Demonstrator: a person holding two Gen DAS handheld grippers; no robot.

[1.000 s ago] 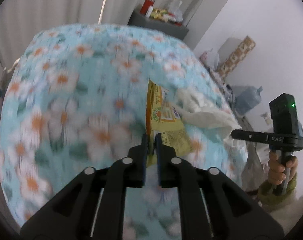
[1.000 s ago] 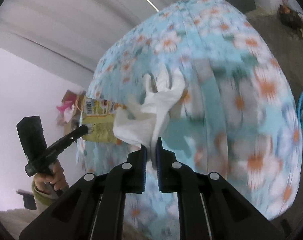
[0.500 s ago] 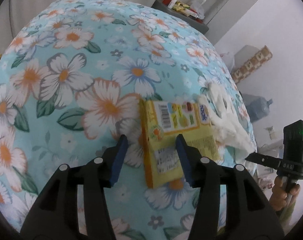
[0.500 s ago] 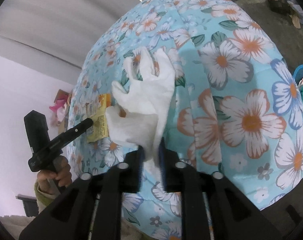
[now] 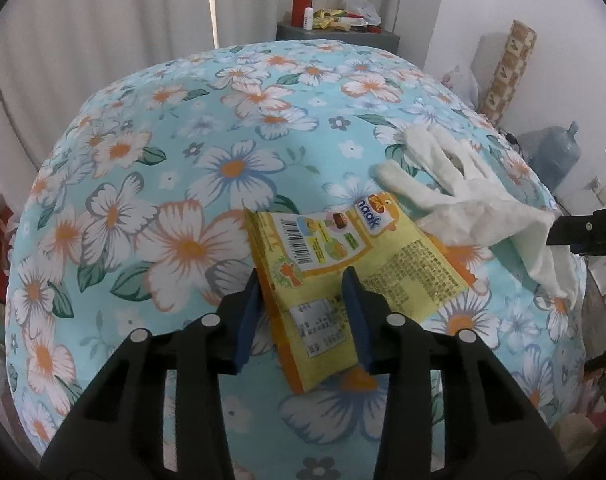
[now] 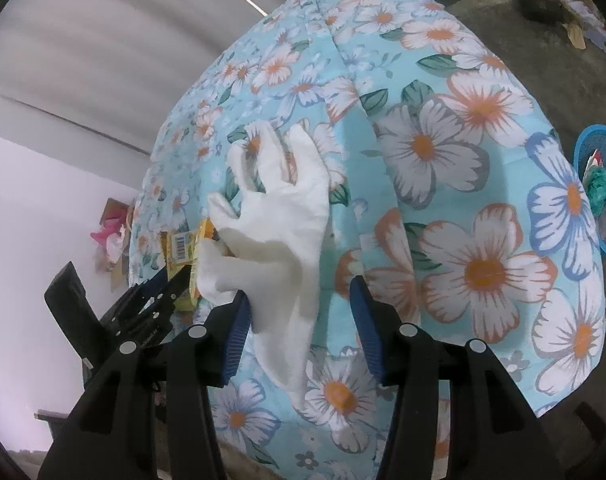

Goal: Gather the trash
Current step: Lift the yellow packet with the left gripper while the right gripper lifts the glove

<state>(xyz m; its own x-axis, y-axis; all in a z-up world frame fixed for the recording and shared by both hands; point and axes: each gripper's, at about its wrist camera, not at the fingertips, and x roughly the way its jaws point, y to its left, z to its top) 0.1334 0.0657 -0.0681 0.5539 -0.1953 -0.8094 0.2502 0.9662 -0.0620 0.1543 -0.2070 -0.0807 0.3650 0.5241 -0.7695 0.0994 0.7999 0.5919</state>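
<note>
A yellow snack wrapper [image 5: 343, 276] lies flat on the floral bedspread [image 5: 175, 184], its long axis slanting from the near edge toward the barcode end; its upper right corner is overlapped by a white glove [image 5: 475, 204], fingers pointing away. The left gripper [image 5: 303, 316] straddles the wrapper, jaws apart. The right gripper [image 6: 299, 320] is likewise spread around the glove's cuff; a blue bin [image 6: 601, 196] is cut off at the frame edge.
</note>
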